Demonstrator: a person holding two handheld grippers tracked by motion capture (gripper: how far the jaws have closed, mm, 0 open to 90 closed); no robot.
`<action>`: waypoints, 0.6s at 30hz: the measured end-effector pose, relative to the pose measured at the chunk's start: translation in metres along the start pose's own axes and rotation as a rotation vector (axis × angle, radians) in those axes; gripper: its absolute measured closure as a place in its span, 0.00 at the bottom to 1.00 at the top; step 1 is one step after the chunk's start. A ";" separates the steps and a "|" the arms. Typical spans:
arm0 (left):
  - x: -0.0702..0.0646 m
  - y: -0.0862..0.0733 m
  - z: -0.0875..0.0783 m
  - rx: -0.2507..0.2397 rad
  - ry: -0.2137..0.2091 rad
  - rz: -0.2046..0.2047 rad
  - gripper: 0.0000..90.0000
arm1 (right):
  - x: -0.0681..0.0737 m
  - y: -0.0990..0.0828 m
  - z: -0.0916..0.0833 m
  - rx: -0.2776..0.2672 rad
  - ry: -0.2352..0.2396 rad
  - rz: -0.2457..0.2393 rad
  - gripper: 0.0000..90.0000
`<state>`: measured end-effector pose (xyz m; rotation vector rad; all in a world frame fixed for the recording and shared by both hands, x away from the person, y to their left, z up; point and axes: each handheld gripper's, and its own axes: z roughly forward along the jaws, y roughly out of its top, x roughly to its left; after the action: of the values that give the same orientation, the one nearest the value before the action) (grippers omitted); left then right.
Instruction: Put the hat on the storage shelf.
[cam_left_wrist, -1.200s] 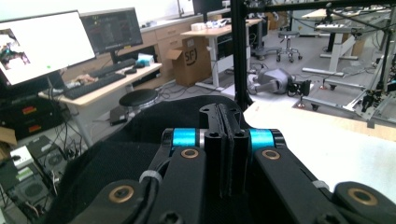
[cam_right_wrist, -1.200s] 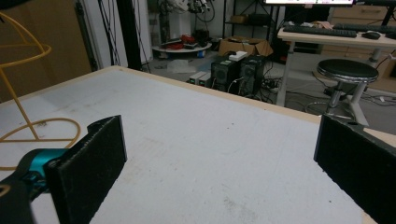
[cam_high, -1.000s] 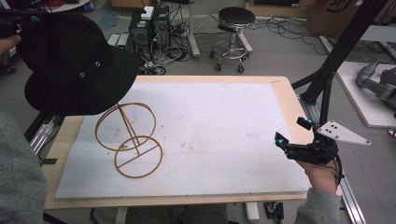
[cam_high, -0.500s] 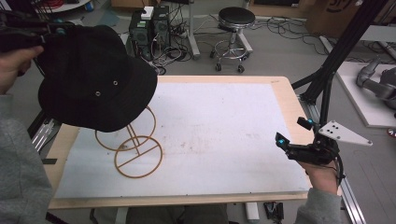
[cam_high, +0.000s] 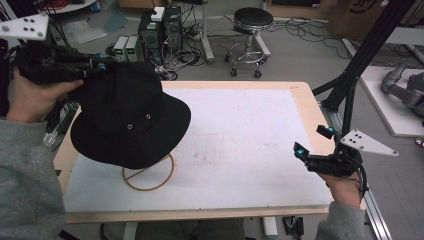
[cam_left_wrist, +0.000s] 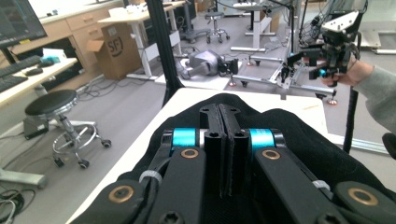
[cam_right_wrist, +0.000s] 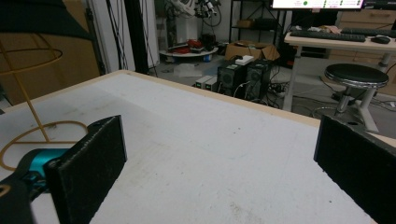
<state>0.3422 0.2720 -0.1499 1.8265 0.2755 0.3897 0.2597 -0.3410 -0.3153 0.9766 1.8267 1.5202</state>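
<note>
A black bucket hat (cam_high: 127, 117) hangs over the left of the table, above a gold wire hat stand (cam_high: 148, 172) whose round base shows beneath the brim. My left gripper (cam_high: 95, 67) is shut on the hat's far-left brim; in the left gripper view its jaws press together on the black cloth (cam_left_wrist: 299, 140). My right gripper (cam_high: 312, 142) stands open at the table's right edge, nothing between its fingers (cam_right_wrist: 88, 168). The right gripper view shows the stand (cam_right_wrist: 32, 107) at far left with the hat (cam_right_wrist: 42, 18) above it.
The white table mat (cam_high: 235, 135) lies on a wooden tabletop. A black pole (cam_high: 360, 65) rises by the right edge. Behind the table stand a stool (cam_high: 252, 30) and computer boxes (cam_high: 160, 27) among floor cables.
My left gripper has carried the hat down and to the right, over the stand, which it now covers apart from the base. The right gripper has stayed put.
</note>
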 end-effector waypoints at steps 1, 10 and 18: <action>-0.001 -0.003 0.002 0.000 -0.002 -0.010 0.98 | 0.000 0.000 0.000 0.002 -0.001 0.002 0.02; -0.007 -0.031 0.016 0.059 -0.003 -0.029 0.98 | 0.001 0.000 -0.001 -0.005 0.006 -0.001 0.02; -0.014 -0.054 0.021 0.098 -0.015 -0.054 0.98 | 0.002 0.000 0.003 0.006 0.013 -0.004 0.02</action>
<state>0.3382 0.2630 -0.2087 1.9134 0.3377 0.3296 0.2608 -0.3372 -0.3159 0.9673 1.8419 1.5233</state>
